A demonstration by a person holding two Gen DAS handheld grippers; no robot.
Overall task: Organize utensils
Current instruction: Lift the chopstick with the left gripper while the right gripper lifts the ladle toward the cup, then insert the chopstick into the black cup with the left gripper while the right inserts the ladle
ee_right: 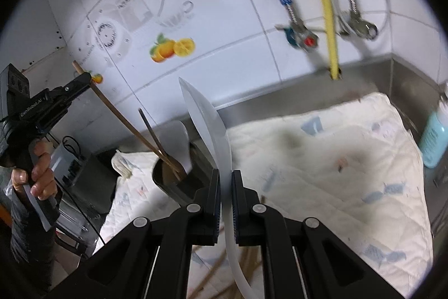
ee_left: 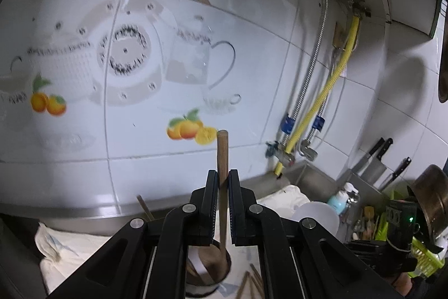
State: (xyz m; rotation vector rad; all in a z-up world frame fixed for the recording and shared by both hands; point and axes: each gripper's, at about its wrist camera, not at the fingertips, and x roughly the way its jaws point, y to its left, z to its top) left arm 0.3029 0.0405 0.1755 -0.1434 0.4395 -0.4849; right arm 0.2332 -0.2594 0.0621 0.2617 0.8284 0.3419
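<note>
Wooden spoon [ee_left: 222, 159] stands in metal holder [ee_left: 208, 279]; white spatula [ee_right: 208, 125] upright.

Wooden spoon handle [ee_left: 222, 159], translucent plastic spatula [ee_right: 208, 128], quilted cloth [ee_right: 322, 147]

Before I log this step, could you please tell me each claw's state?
Left claw: closed on the wooden spoon.
Right claw: closed on the white spatula.

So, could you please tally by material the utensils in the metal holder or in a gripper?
Wooden: 2, the long brown handle in the left gripper and a darker stick, both in the steel holder.
White plastic: 2, a spoon in the holder, a translucent paddle in the right gripper.
Total: 4.
</note>
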